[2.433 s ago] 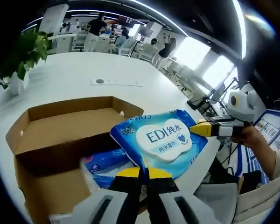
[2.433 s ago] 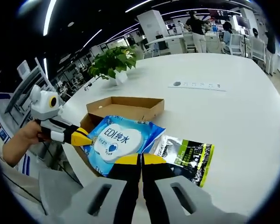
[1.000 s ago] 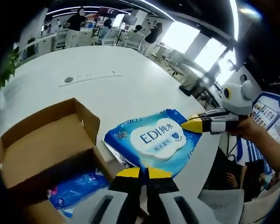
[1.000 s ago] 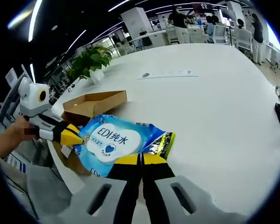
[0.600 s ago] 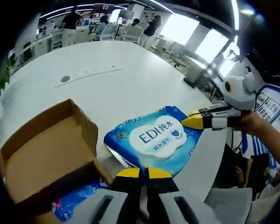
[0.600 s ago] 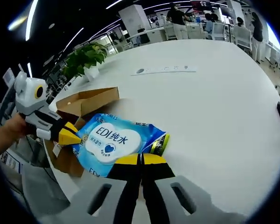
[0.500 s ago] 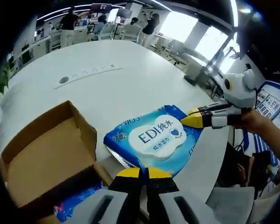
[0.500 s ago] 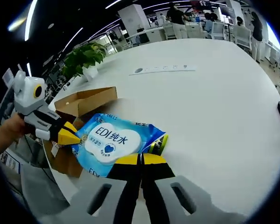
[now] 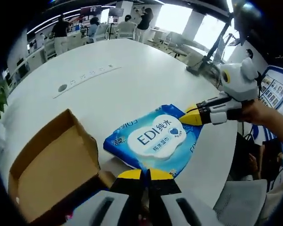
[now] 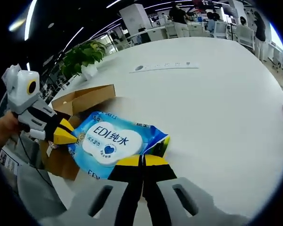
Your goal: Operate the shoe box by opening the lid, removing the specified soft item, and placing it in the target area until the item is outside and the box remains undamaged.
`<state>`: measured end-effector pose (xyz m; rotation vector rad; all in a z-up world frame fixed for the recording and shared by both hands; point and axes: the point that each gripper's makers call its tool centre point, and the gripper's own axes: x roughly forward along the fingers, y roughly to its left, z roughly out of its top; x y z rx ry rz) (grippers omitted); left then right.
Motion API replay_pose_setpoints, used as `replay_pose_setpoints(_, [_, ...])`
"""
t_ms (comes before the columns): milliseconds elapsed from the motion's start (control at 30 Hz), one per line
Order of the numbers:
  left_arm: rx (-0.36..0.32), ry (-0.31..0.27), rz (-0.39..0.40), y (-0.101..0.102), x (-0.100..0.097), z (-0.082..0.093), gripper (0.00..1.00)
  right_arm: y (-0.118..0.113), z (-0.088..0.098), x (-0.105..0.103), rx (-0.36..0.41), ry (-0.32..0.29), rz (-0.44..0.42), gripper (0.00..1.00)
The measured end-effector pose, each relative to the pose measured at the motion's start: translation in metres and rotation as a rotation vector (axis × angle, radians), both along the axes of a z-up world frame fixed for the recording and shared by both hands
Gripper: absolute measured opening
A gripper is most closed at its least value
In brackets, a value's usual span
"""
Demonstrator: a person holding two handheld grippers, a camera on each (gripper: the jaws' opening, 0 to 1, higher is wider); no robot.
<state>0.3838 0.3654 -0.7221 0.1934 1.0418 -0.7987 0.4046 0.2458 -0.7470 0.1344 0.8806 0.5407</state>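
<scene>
Two grippers pinch one blue wipes pack between them, just beside the open shoe box.

Both sets of jaws are closed on the wipes pack (image 9: pixel 153 141): the left gripper (image 9: pixel 141 174) grips its near edge in the left gripper view, while the right gripper (image 9: pixel 191 117) bites the far corner; in the right gripper view the right gripper (image 10: pixel 142 161) holds the near edge and the left gripper (image 10: pixel 65 137) the opposite end. The pack lies low over the white table (image 9: pixel 132 89), close to its curved edge, with the cardboard shoe box (image 9: pixel 52 165) open alongside. Broad bare tabletop stretches beyond, past a flush power strip (image 10: pixel 165 67). The right gripper view adds a potted plant (image 10: pixel 82 54) behind the box and a green-black packet (image 10: pixel 161 146) under the pack. Office desks and standing people (image 9: pixel 61 30) fill the background.
</scene>
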Motion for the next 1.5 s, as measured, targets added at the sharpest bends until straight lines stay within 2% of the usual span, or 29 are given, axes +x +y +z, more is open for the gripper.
replay_pose_setpoints(200, [0.044,-0.007,-0.032,-0.002,-0.004,-0.006,0.02,-0.001,-0.012,-0.008,-0.037,0.006,0.011,0.0])
replay_pose_setpoints(467, [0.057,-0.034,-0.029,0.001,0.001,-0.005,0.0,-0.002,-0.005,0.002,-0.017,-0.033,-0.025,0.0])
replay_pose_setpoints(633, [0.053,-0.026,-0.023,0.0,0.004,-0.008,0.0,-0.002,-0.008,0.009,-0.015,-0.039,-0.052,0.0])
replay_pose_setpoints(833, [0.075,-0.027,-0.048,0.0,-0.001,-0.009,0.02,-0.003,-0.009,0.006,-0.013,-0.038,-0.054,0.0])
replay_pose_setpoints(1033, [0.097,-0.066,-0.085,0.001,-0.007,-0.005,0.05,-0.004,-0.012,0.001,-0.014,-0.048,-0.058,0.0])
replay_pose_setpoints(1300, [0.051,-0.086,-0.058,0.008,-0.007,0.01,0.13,-0.006,-0.013,-0.003,-0.022,-0.053,-0.055,0.01])
replay_pose_setpoints(1500, [0.001,-0.097,-0.036,0.012,-0.011,0.024,0.2,-0.009,-0.011,-0.008,-0.044,-0.064,-0.038,0.05])
